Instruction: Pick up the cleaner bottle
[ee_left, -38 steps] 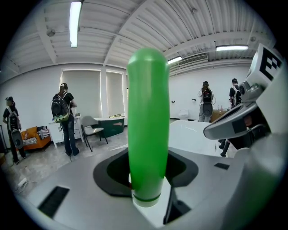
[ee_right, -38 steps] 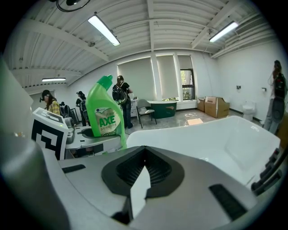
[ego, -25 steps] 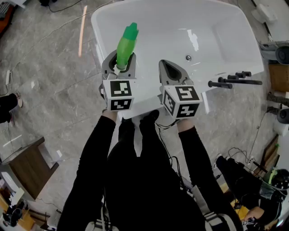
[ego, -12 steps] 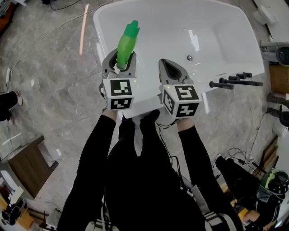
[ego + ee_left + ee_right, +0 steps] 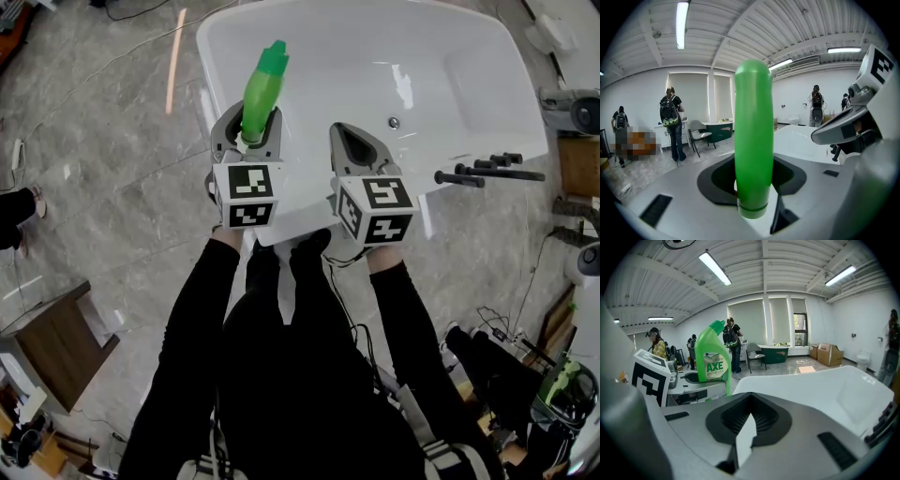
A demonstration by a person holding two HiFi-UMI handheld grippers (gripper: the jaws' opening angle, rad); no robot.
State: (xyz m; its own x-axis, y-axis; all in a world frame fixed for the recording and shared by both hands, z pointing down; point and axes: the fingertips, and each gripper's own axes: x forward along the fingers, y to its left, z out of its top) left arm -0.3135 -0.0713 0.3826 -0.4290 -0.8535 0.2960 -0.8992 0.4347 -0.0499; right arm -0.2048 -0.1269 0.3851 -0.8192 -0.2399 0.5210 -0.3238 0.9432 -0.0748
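Note:
The green cleaner bottle (image 5: 262, 89) stands upright in my left gripper (image 5: 248, 133), lifted over the near left rim of the white bathtub (image 5: 469, 84). The jaws are shut on its lower body. In the left gripper view the bottle (image 5: 753, 140) fills the middle as a smooth green column between the dark pads. From the right gripper view the bottle (image 5: 713, 363) shows its label, off to the left. My right gripper (image 5: 355, 147) hangs beside the left one over the tub's near rim, jaws together and holding nothing.
A black tap with handles (image 5: 487, 169) sits on the tub's right rim, and a drain (image 5: 394, 122) lies in the basin. A wooden stand (image 5: 56, 342) is on the floor at lower left. Several people (image 5: 670, 123) stand in the room beyond.

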